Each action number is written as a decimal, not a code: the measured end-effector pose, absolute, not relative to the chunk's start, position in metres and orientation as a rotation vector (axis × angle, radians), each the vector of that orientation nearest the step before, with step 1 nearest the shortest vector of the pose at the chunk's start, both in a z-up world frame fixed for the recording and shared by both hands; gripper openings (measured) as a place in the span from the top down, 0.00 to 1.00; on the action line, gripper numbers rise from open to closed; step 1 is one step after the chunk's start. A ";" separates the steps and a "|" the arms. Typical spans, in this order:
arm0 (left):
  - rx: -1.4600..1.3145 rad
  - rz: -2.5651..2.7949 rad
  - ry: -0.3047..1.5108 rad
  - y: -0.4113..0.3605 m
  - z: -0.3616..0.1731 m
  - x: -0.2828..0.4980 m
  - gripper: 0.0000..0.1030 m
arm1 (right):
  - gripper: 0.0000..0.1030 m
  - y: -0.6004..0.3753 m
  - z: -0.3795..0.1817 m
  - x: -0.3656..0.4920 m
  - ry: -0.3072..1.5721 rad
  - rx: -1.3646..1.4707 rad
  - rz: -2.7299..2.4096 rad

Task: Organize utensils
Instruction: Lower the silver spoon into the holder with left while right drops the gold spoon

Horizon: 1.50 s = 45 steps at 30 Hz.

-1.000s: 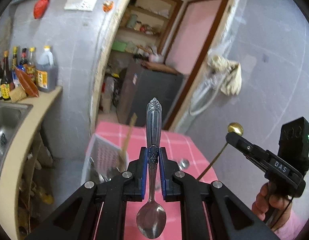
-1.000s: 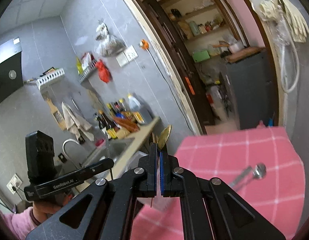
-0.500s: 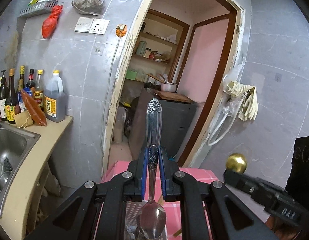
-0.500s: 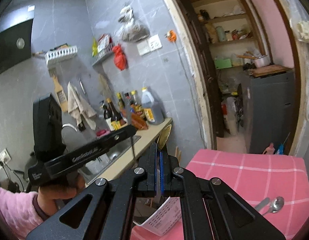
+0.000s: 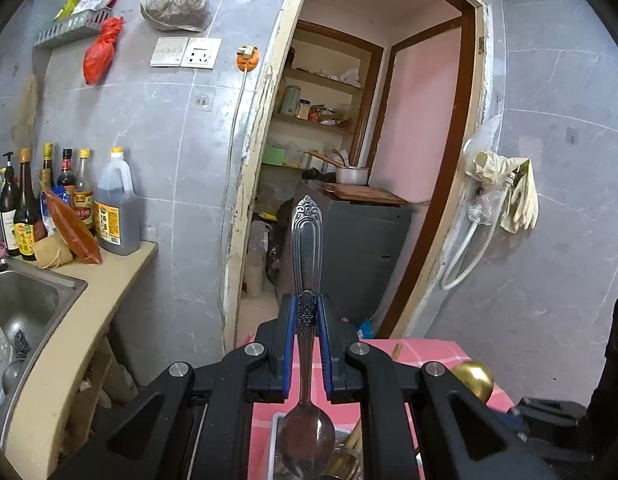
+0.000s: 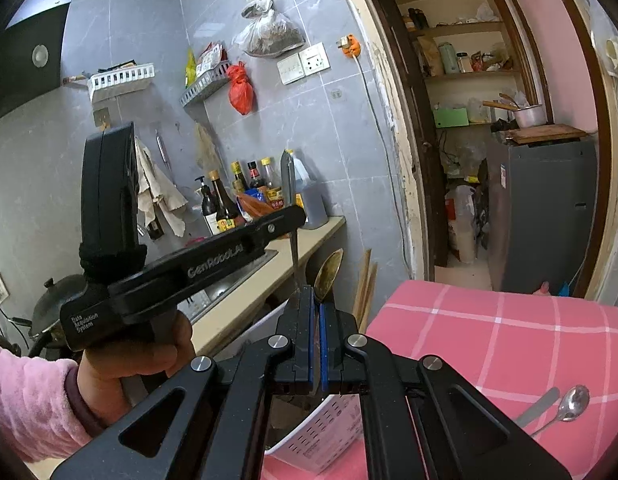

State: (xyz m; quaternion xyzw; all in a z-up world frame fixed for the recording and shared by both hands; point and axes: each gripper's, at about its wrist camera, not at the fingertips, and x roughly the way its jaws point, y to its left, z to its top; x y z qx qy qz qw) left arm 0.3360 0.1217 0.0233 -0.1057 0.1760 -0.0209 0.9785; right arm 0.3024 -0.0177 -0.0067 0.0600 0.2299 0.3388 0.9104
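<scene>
Silver spoon (image 5: 306, 264) clamped by its neck in left tongs (image 5: 306, 320), handle up, bowl hanging over white basket (image 5: 275, 440) on pink-checked desk (image 5: 429, 354). Right wrist view: right tongs (image 6: 317, 312) closed on gold spoon (image 6: 328, 276), bowl up, above basket; loose spoon (image 6: 573, 400) lies far right on desk.

— How does the left gripper (image 5: 307, 344) stand?
— Pointing forward and a little downward, its blue pads (image 5: 292, 344) clamped on a silver spoon (image 5: 307, 248); a hand (image 6: 141, 354) in a pink sleeve (image 6: 29, 396) grips its handle.
— And the right gripper (image 6: 317, 344)?
— Tilted likewise, beside the left one, jaws nearly together on a gold spoon (image 6: 328, 276).
</scene>
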 end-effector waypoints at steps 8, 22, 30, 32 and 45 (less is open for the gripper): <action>-0.238 -0.043 0.393 0.128 0.020 0.336 0.89 | 0.97 -0.017 -0.019 0.297 0.517 0.105 0.710; -0.144 0.012 0.479 0.119 0.009 0.327 0.88 | 0.97 -0.016 -0.032 0.293 0.558 0.106 0.723; -0.155 -0.018 0.473 0.122 0.016 0.309 0.88 | 0.97 -0.016 -0.032 0.293 0.562 0.117 0.730; -0.153 -0.027 0.485 0.123 0.017 0.304 0.89 | 0.97 -0.017 -0.033 0.293 0.564 0.122 0.733; -0.141 -0.053 0.563 0.124 0.010 0.294 0.91 | 0.97 -0.013 -0.038 0.293 0.579 0.128 0.734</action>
